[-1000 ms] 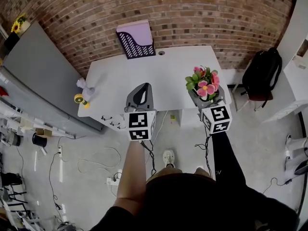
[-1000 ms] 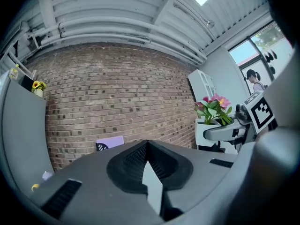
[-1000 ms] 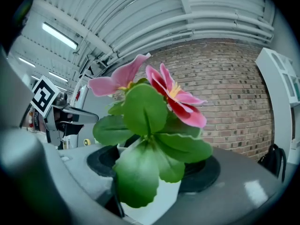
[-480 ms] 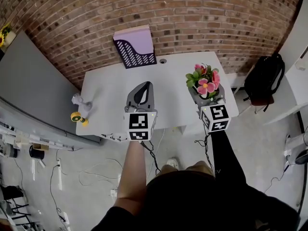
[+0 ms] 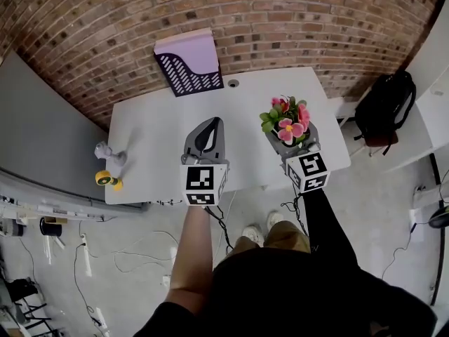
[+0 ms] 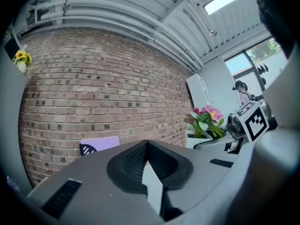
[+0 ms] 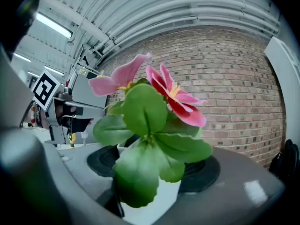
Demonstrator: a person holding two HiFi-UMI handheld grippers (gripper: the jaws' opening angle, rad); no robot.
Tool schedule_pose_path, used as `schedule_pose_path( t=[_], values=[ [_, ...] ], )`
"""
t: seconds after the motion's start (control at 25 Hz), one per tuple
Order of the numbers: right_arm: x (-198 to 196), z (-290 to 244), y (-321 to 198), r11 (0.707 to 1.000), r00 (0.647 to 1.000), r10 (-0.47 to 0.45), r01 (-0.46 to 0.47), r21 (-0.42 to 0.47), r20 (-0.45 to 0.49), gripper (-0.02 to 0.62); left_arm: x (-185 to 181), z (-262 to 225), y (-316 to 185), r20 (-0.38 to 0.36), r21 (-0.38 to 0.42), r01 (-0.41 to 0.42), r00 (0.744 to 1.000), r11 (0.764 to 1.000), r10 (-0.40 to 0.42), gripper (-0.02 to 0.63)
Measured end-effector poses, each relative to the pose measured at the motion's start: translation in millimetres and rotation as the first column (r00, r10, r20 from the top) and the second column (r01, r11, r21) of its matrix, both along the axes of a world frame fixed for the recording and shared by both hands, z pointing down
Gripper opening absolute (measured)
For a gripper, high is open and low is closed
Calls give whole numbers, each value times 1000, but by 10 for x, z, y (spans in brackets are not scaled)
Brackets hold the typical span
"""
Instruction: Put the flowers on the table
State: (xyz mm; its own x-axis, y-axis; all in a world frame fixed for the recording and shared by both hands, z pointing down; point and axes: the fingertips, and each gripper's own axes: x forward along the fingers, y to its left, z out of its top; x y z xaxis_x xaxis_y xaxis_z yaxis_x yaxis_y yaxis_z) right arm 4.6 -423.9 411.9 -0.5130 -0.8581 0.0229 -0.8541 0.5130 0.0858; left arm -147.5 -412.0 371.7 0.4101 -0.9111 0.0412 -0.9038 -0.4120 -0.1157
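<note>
A small white pot of pink flowers [image 5: 286, 125] with green leaves is held in my right gripper [image 5: 290, 144], which is shut on the pot above the right part of the white table [image 5: 165, 125]. In the right gripper view the flowers [image 7: 154, 125] fill the middle, the white pot between the jaws. My left gripper [image 5: 205, 137] hovers over the table's front middle, shut with nothing in it; in the left gripper view its jaws meet at the tips [image 6: 146, 146]. The flowers [image 6: 204, 122] show to its right.
A purple file tray [image 5: 188, 62] with a dark lattice front stands at the table's back edge by the brick wall. A small grey and yellow toy [image 5: 105, 167] sits at the table's left front corner. A black backpack [image 5: 382, 107] rests right of the table. Cables lie on the floor.
The view has shifted closer over the table. The right gripper with the flowers has moved slightly left and further over the tabletop. The left gripper holds its place.
</note>
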Motion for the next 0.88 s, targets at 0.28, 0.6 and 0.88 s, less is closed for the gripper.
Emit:
schedule_pose_path(
  t=[0.28, 0.6, 0.88],
  values=[
    [-140, 516, -192, 995, 1000, -25, 25, -93, 1, 342, -28, 208, -110, -23, -36, 0, 1000, 999, -1, 8],
    [-327, 1149, -412, 985, 998, -64, 61, -164, -18, 344, -149, 460, -235, -29, -79, 39, 999, 996, -41, 8],
    [-466, 1730, -550, 959, 992, -121, 110, -260, -25, 343, -141, 650, -354, -35, -117, 51, 998, 992, -56, 8]
  ],
)
